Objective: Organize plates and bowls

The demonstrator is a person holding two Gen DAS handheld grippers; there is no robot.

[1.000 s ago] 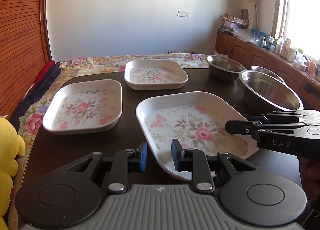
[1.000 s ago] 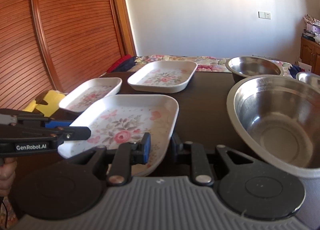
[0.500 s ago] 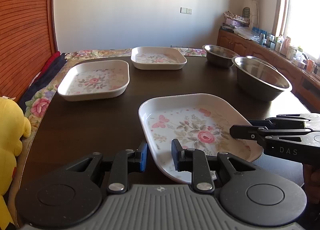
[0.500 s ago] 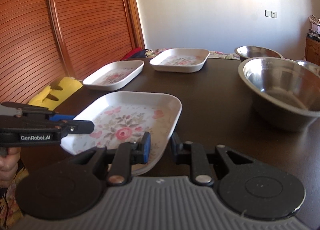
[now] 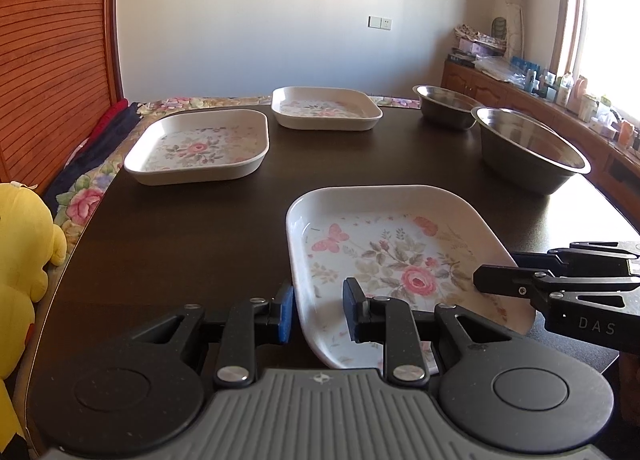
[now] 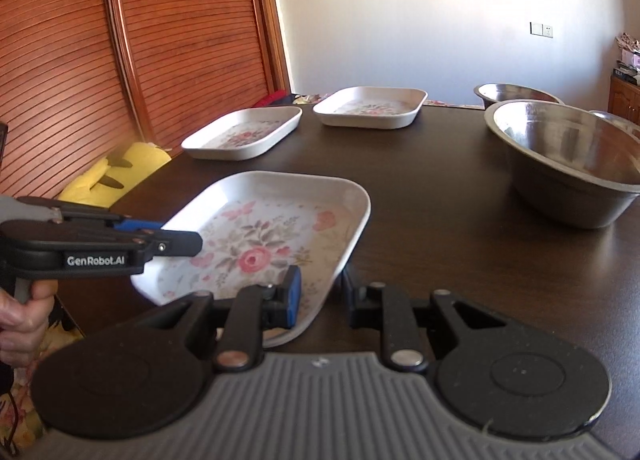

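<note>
Item: large floral plate (image 5: pixel 400 260), at the near edge of the desk (image 5: pixel 200 228). We hold it from both sides. The left hand-held gripper (image 5: pixel 318 312) is clamped on its near-left rim, the right hand-held gripper (image 6: pixel 320 296) on its near-right rim.

Also listed: two smaller floral plates (image 5: pixel 200 146) far left; steel bowls (image 5: pixel 528 148) far right.

Step in hand, as we judge it: carrying the large plate. Next: set it down level, then part both pairs of jaws.

Light: daylight from bright overexposed window (image 5: pixel 608 20) at right | glare: sheen on dark glossy wooden table (image 5: pixel 200 228) | focus: sharp | edges: fisheye-bent
</note>
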